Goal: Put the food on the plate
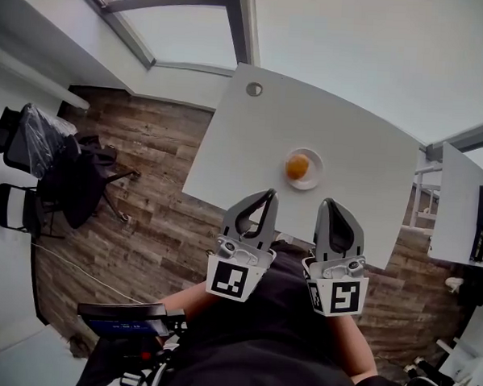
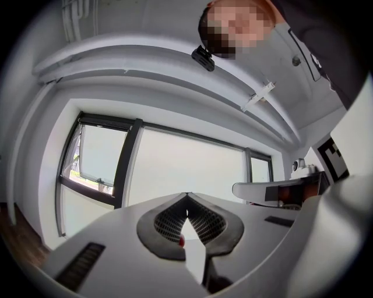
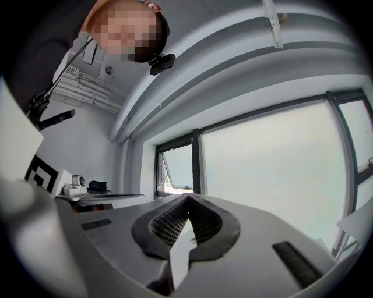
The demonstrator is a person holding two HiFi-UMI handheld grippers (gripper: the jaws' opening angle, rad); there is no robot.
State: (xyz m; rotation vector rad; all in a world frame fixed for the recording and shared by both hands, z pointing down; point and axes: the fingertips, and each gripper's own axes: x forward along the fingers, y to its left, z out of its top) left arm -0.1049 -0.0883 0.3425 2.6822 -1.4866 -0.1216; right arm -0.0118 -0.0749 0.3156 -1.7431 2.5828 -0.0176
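Far L in head view: black chairs draped w/ dark cloth, standing on wood-plank floor. Next, white table, running diag. from near the window toward the person, w/ a round cable hole at its far end.

Left gripper held low by the table's near edge, tips aimed out over the tabletop, marker cube at its rear by the person's torso. Jaws fully shut, tip to tip, nothing btwn them. Same in left gripper view: left gripper's ribbed pads meet at the tip and hold nothing, w/ only bright window glass behind.

Food, an orange-brown lump, sits on small white plate on the table. Lies beyond both sets of fingertips and roughly btwn the two in left-right terms; well apart from each, no contact w/ either.

Right gripper alongside the left one, same pose, its own marker cube at rear. Jaws closed too, empty. Confirmed in right gripper view: right gripper's pads pressed together at the tip, window frame and pale wall behind.

Far R: second white desk, tilted in frame, dark monitor on its R edge.
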